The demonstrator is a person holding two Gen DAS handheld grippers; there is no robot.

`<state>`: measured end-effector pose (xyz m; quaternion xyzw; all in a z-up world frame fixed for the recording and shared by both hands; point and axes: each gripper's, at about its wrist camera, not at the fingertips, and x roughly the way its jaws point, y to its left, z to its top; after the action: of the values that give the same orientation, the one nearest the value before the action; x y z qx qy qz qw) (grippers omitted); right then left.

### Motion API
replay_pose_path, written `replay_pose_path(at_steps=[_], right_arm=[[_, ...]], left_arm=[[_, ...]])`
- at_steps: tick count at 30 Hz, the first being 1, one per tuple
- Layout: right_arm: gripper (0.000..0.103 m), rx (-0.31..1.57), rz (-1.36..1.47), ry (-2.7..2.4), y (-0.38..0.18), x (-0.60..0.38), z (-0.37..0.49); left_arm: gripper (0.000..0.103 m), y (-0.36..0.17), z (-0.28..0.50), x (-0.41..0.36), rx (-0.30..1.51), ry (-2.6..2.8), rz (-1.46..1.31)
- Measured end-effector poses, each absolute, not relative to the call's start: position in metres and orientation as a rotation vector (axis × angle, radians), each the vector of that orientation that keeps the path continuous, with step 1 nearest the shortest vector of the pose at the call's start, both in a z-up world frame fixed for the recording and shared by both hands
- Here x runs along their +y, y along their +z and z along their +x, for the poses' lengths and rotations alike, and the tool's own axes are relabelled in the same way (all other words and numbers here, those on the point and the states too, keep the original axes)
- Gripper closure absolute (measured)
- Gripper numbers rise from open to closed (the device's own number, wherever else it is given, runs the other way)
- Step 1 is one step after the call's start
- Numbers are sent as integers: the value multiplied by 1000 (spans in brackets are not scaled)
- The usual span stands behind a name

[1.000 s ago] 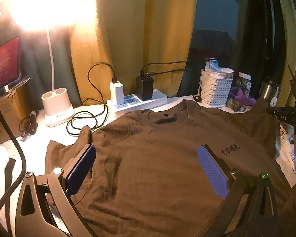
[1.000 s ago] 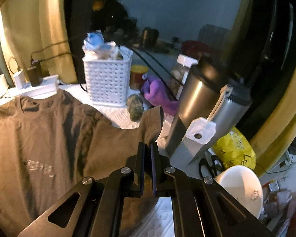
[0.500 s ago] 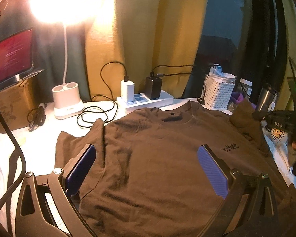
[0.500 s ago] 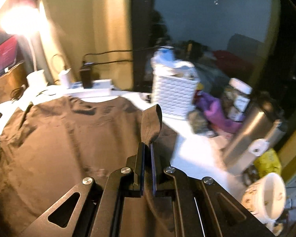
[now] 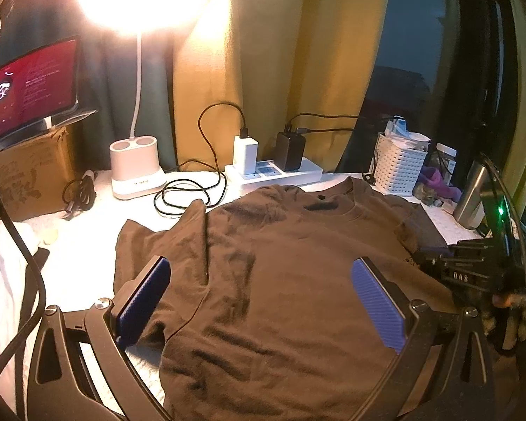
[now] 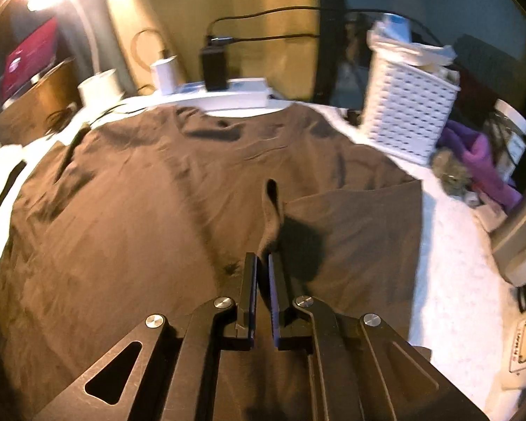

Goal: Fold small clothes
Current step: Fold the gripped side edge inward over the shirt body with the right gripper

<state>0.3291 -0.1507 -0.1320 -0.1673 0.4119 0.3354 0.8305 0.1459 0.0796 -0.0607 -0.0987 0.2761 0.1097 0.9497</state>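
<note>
- A brown T-shirt (image 5: 284,280) lies spread on the table (image 5: 87,245), which has a white cover; its collar points toward the far edge and its body reaches to the near edge.
- The shirt's right sleeve (image 6: 354,231) is folded inward, lying flat over the chest area; its outer fold line runs parallel to the table's right edge.
- The right claw (image 6: 262,263) points steeply down over the folded sleeve. Its jaws are opening, with a narrow gap between the pads; a raised pinch of the sleeve fabric stands in that gap, and whether the pads touch the cloth cannot be told for sure.
- The left claw (image 5: 263,301) hangs above the shirt's lower chest with jaws wide apart and nothing between them.
- The shirt's left sleeve (image 5: 150,242) is spread outward toward the table's left edge, with a ridge of cloth standing beside it.
- Along the far edge stand a lit desk lamp (image 5: 136,172), a white power strip (image 5: 273,173) with two chargers plugged in, and a white basket (image 6: 406,112).
- A steel flask (image 5: 473,193) stands near the far right corner.
</note>
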Motion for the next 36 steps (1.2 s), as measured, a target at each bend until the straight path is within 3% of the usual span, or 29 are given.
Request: replay_pose_path(at_steps=[1, 3, 4, 12, 18, 19, 21, 25, 27, 36], right_arm=[[77, 876, -352, 722, -132, -152, 326], [5, 874, -341, 732, -129, -157, 321], [1, 869, -332, 741, -127, -160, 319], [2, 832, -231, 582, -96, -224, 330], [4, 914, -105, 569, -113, -271, 348], [8, 926, -100, 567, -116, -273, 348], [38, 947, -102, 578, -123, -273, 348], [55, 940, -116, 632, -124, -265, 339], [73, 927, -147, 656, -122, -258, 333], [77, 953, -252, 740, -126, -235, 300]], left_arm=[[1, -61, 146, 79, 563, 223, -201], [1, -61, 147, 76, 566, 220, -197], [1, -60, 147, 75, 567, 217, -194], [1, -62, 150, 68, 582, 209, -179], [1, -62, 154, 59, 592, 192, -165], [1, -61, 154, 58, 593, 190, -163], [1, -61, 155, 56, 595, 187, -160], [1, -60, 155, 54, 599, 186, -152], [1, -60, 154, 53, 598, 186, -151], [1, -60, 152, 51, 603, 180, -156]])
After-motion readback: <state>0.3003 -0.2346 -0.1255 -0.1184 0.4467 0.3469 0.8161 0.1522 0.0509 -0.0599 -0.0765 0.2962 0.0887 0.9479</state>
